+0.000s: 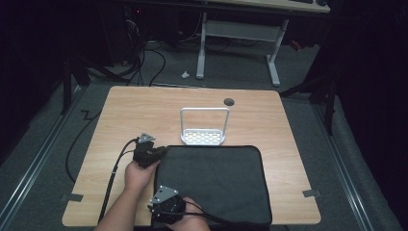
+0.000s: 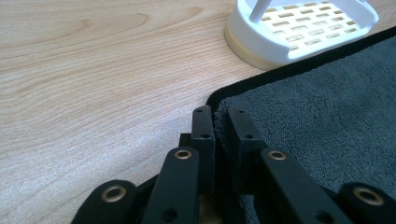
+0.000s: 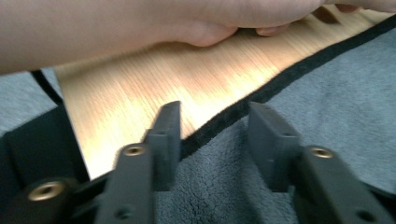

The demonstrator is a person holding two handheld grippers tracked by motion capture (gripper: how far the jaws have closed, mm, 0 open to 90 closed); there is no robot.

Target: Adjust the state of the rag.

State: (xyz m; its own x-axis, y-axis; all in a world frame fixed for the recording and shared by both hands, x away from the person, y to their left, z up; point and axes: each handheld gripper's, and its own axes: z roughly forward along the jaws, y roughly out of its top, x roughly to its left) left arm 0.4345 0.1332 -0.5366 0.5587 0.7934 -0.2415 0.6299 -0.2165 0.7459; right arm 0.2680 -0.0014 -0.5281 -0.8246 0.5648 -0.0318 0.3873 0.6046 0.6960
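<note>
I took the dark grey mat [image 1: 214, 185] as my landmark; it lay flat on the near half of the wooden worktop [image 1: 144, 108], its black-bound edge running all round.

From the high view, my left tool [image 1: 161, 151] sat at the mat's far left corner, my left hand [image 1: 139, 174] just outside the mat's left edge. My right tool [image 1: 166, 208] was at the mat's near left corner, gripped by my right hand [image 1: 192, 222] at the worktop's front edge. A white rack [image 1: 203, 127] with a tall hoop handle stood on the bare wood, touching or just beyond the mat's far edge. A small dark round hole [image 1: 229, 101] lay farther back from the mat.

The left gripper view gave what the high view could not: my left tool [image 2: 220, 122] was narrowed to a slim gap, and the mat's [image 2: 322, 112] corner edge ran into that gap, pinched between the jaws. It also showed the rack's [image 2: 299, 30] slotted base up close, past the mat's border.

The right gripper view showed my right tool [image 3: 217, 140] standing wide, straddling the mat's [image 3: 336, 107] black edge with the jaws apart and gripping nothing. Beyond the mat's edge my left forearm [image 3: 116, 28] crossed above the wood.
</note>
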